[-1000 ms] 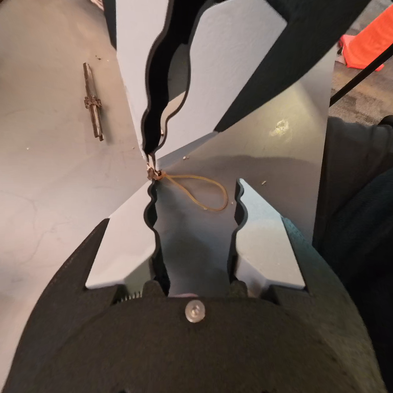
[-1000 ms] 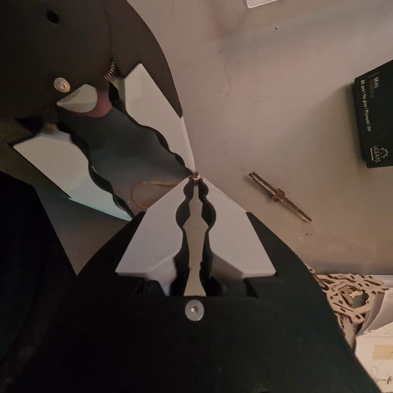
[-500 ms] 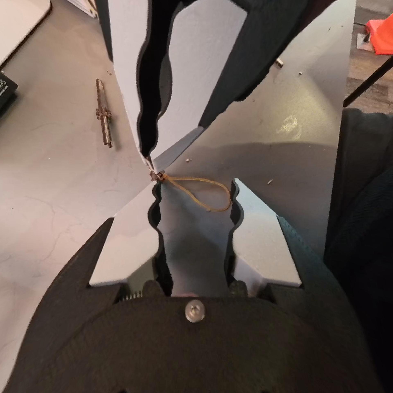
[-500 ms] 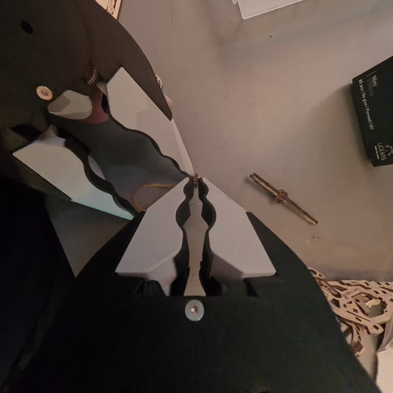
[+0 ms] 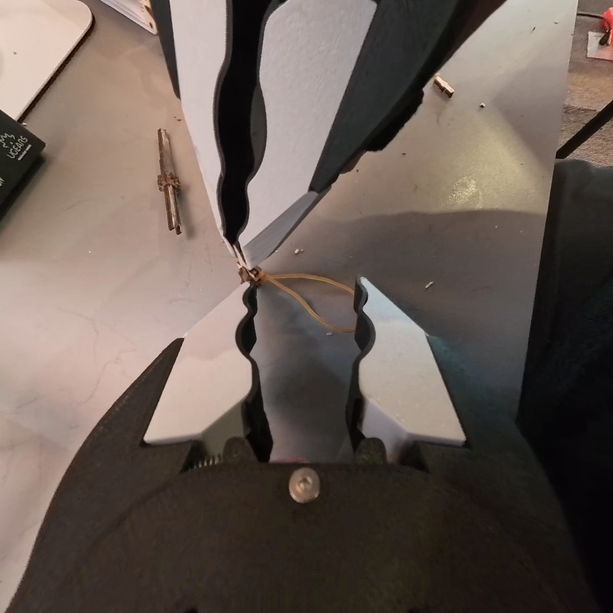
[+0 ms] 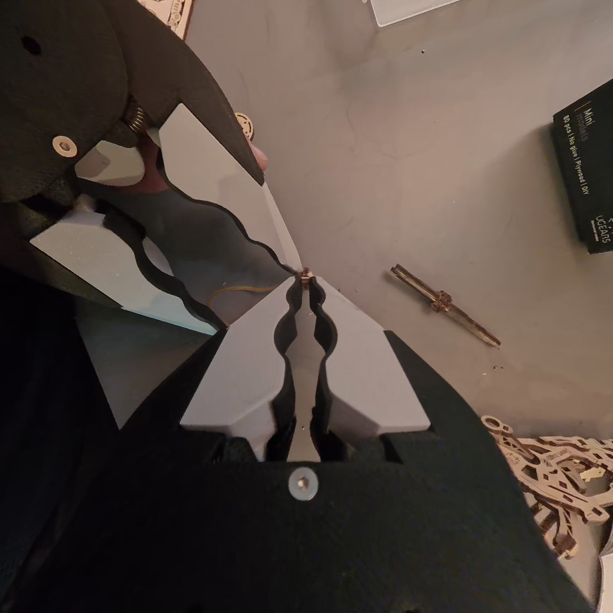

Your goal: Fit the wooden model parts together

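My right gripper point(image 6: 306, 282) is shut on a tiny wooden part point(image 6: 306, 276), held at its fingertips just above the grey table point(image 6: 414, 166). A yellowish rubber band point(image 5: 311, 298) is looped onto that part point(image 5: 248, 273) and lies on the table. My left gripper point(image 5: 305, 287) is open; its left fingertip point(image 5: 249, 293) sits right beside the part, and the band lies between its fingers. In the left wrist view the right gripper point(image 5: 239, 250) comes down from above. A wooden axle with a small gear point(image 5: 170, 185) lies apart on the table and also shows in the right wrist view point(image 6: 442, 303).
A black box point(image 6: 587, 172) lies at the right, with cut-out wooden sheets point(image 6: 547, 464) at the lower right. A white board point(image 5: 39, 39) lies at the far left, and a small wooden peg point(image 5: 442, 87) near the table's right edge. A person's dark clothing point(image 5: 580, 298) is beside the table. Left and right tips are no more than a few centimetres apart.
Both grippers have shifted a little together, so more of the far table shows. The right stays shut on the part, the left stays open beside it.
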Available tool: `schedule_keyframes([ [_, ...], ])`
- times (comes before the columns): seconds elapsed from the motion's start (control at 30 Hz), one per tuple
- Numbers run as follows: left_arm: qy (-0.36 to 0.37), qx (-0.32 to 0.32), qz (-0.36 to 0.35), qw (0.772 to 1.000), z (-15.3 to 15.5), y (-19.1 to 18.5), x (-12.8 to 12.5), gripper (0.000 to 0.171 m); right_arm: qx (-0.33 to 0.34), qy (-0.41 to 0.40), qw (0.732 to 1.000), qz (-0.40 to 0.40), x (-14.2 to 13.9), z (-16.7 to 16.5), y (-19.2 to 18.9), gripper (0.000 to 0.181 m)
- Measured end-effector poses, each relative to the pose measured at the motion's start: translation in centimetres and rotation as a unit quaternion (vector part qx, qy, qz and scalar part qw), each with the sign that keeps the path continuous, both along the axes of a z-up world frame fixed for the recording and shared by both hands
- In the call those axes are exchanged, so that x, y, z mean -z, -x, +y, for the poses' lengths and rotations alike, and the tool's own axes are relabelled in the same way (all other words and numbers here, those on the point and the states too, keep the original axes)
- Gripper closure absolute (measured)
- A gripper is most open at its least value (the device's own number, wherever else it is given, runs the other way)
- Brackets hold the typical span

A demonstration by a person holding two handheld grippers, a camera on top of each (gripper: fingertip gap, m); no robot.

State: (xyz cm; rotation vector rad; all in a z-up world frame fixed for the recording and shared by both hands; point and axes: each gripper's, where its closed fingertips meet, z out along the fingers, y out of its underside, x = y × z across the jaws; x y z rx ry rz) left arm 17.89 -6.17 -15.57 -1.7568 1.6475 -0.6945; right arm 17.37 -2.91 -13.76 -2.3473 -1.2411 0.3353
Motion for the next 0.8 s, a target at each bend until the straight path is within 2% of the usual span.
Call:
schedule_keyframes([
  [0.27,-0.007,0.0,0.0,1.0,-0.03,-0.17,-0.01,0.116,0.01,0.007,1.0,0.015,0.03,-0.08,-0.37,0.179],
  [0.57,0.004,-0.001,-0.011,1.0,-0.06,-0.29,-0.26,0.117,-0.017,-0.035,0.999,0.004,-0.1,-0.13,-0.35,0.179],
  [0.8,0.003,0.002,-0.017,1.0,-0.25,-0.59,-0.44,0.117,-0.013,-0.04,0.999,0.011,-0.13,-0.26,-0.6,0.179],
])
